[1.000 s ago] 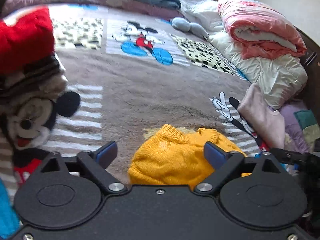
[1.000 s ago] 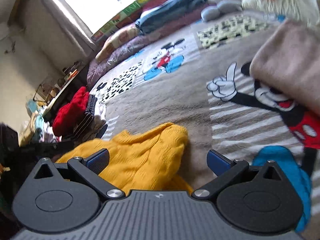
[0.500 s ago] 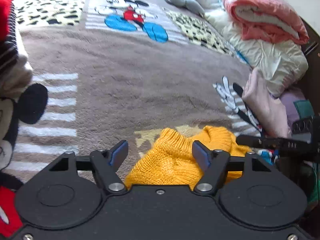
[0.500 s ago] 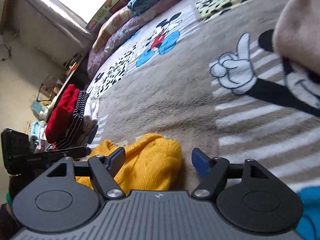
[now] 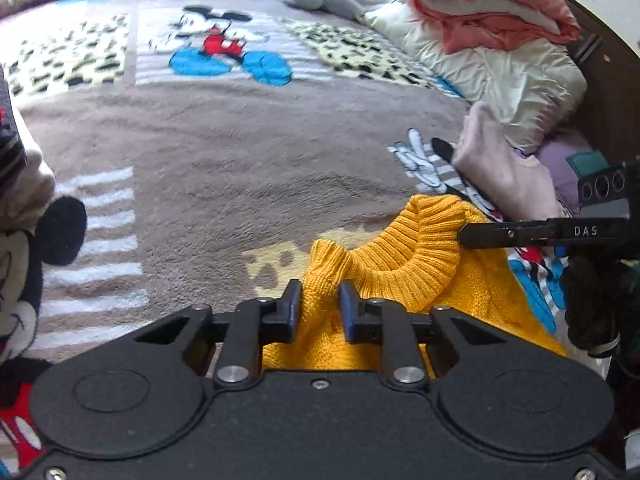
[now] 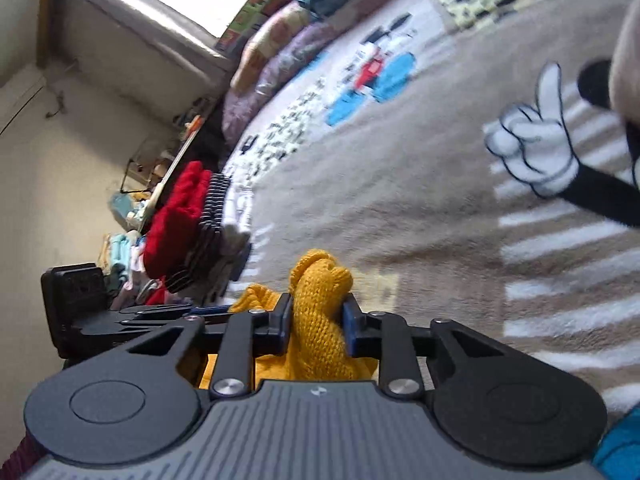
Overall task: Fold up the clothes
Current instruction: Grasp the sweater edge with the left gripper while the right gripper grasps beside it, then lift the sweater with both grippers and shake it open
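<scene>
A yellow knit sweater (image 5: 404, 264) lies bunched on the Mickey Mouse blanket (image 5: 240, 152) at the near edge of the bed. My left gripper (image 5: 320, 300) is shut on a fold of the sweater beside its ribbed collar. My right gripper (image 6: 316, 316) is shut on another bunch of the same sweater (image 6: 320, 300). In the left wrist view the right gripper's finger (image 5: 500, 236) presses on the collar from the right. In the right wrist view the left gripper (image 6: 132, 316) shows at the left.
A stack of folded clothes, red on top (image 6: 180, 216), stands at the bed's left edge. A pink garment (image 5: 496, 168) lies to the right. A pink and white quilt pile (image 5: 488, 24) fills the far right corner. Pillows (image 6: 280, 48) line the far end.
Both grippers were open above the sweater. They have moved down and closed on it, each pinching a fold of the knit.
</scene>
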`<state>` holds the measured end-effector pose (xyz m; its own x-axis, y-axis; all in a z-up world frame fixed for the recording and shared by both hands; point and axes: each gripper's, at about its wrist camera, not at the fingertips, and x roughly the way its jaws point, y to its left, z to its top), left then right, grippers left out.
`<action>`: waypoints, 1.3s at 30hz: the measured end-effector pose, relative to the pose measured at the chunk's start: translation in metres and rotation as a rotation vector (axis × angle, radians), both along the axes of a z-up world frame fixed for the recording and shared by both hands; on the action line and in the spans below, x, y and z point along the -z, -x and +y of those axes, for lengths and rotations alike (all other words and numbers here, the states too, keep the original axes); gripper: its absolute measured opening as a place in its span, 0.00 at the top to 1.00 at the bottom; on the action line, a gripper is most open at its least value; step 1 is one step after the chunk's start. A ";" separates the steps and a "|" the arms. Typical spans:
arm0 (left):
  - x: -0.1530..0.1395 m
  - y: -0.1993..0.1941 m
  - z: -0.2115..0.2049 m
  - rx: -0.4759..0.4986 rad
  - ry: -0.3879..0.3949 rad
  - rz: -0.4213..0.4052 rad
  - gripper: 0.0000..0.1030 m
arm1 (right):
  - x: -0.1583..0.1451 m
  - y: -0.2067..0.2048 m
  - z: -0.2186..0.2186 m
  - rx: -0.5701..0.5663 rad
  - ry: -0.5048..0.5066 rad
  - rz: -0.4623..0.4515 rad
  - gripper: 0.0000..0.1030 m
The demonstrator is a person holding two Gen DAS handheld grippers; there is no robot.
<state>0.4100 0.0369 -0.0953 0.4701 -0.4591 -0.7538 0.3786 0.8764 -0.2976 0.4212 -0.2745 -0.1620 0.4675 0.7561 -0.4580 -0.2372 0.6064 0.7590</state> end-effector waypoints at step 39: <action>-0.214 0.048 -0.031 -0.096 -0.339 -0.720 0.89 | -0.256 0.007 0.031 0.216 0.151 -0.573 0.79</action>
